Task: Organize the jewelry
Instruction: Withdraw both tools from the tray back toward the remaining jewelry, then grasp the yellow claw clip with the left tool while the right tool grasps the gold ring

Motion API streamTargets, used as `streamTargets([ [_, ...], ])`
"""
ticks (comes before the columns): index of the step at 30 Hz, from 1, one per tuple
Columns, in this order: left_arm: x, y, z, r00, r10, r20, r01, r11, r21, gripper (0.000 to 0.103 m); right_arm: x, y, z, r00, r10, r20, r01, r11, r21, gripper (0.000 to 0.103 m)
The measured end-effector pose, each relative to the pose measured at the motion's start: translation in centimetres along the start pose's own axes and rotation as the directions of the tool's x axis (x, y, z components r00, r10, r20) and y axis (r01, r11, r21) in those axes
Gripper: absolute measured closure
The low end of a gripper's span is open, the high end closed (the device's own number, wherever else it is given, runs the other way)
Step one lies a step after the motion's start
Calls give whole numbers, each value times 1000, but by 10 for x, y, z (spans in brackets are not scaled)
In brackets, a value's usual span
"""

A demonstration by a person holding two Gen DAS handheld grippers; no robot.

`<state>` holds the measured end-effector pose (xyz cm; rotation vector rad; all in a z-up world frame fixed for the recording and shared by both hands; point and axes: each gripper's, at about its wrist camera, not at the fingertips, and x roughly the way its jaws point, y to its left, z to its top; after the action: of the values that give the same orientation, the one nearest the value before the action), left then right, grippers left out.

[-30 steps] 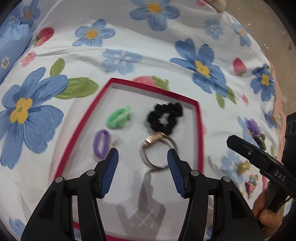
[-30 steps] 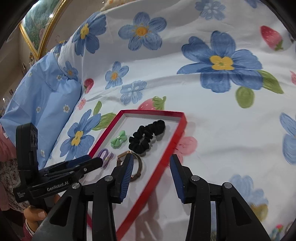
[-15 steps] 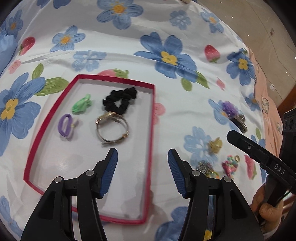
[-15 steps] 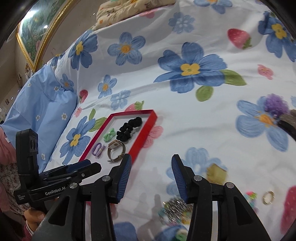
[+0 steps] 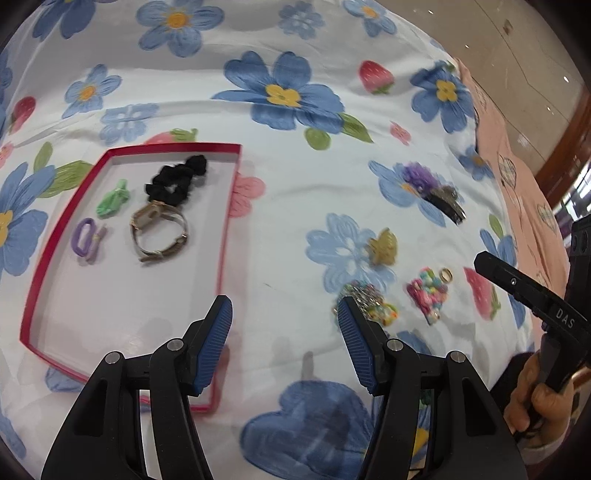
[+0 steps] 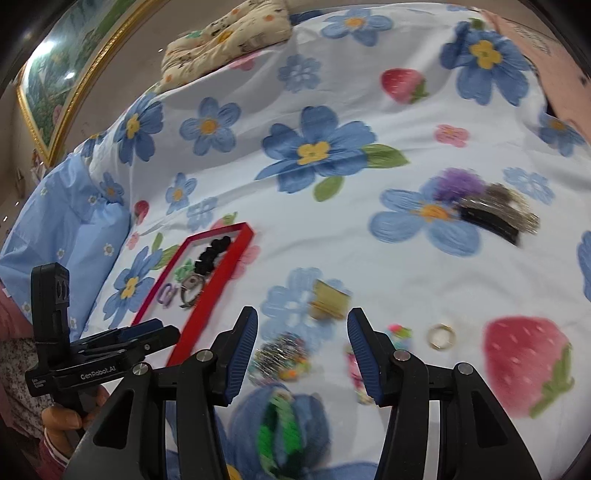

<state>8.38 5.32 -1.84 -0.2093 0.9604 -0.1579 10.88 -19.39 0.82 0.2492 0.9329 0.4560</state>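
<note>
A red-rimmed tray (image 5: 225, 236) lies on the flowered bedsheet; it also shows in the right wrist view (image 6: 212, 295). It holds a watch (image 5: 159, 232), a black scrunchie (image 5: 177, 179), a green clip (image 5: 112, 199) and a purple hair tie (image 5: 85, 240). Loose on the sheet to the right lie a gold clip (image 5: 384, 245), a beaded piece (image 5: 365, 301), a colourful bead cluster (image 5: 428, 291), a gold ring (image 6: 440, 335) and a purple pom hair clip (image 6: 476, 199). My left gripper (image 5: 284, 326) is open and empty beside the tray's right rim. My right gripper (image 6: 301, 343) is open and empty over the loose pieces.
A blue pillow (image 6: 62, 225) lies at the left and a patterned cushion (image 6: 225, 35) at the back. A gold-framed picture (image 6: 55, 81) hangs behind. A green item (image 6: 279, 424) lies under my right gripper. Pink fabric (image 5: 517, 177) borders the right.
Both grippers have moved right, away from over the tray toward the loose jewelry. The watch stays in the tray. Both stay open.
</note>
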Motion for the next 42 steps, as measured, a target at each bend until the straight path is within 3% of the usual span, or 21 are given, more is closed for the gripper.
streamTargets([
  [10,14,-27,-11,999,-11,-34,13,998,61,44,-20,-44,-25,997,-77,3,77,996,45,50],
  [19,29,-50,-3,999,-27,-46,31,995,99,44,-21,-65,-35,991,-133,-5,134,990,52,50],
  [33,74,-86,28,996,-77,-47,83,987,138,44,4,-81,-27,985,-164,-47,166,985,51,51],
  [42,115,-96,44,993,-75,-95,87,988,128,44,25,-85,-22,979,-191,-77,193,981,31,54],
])
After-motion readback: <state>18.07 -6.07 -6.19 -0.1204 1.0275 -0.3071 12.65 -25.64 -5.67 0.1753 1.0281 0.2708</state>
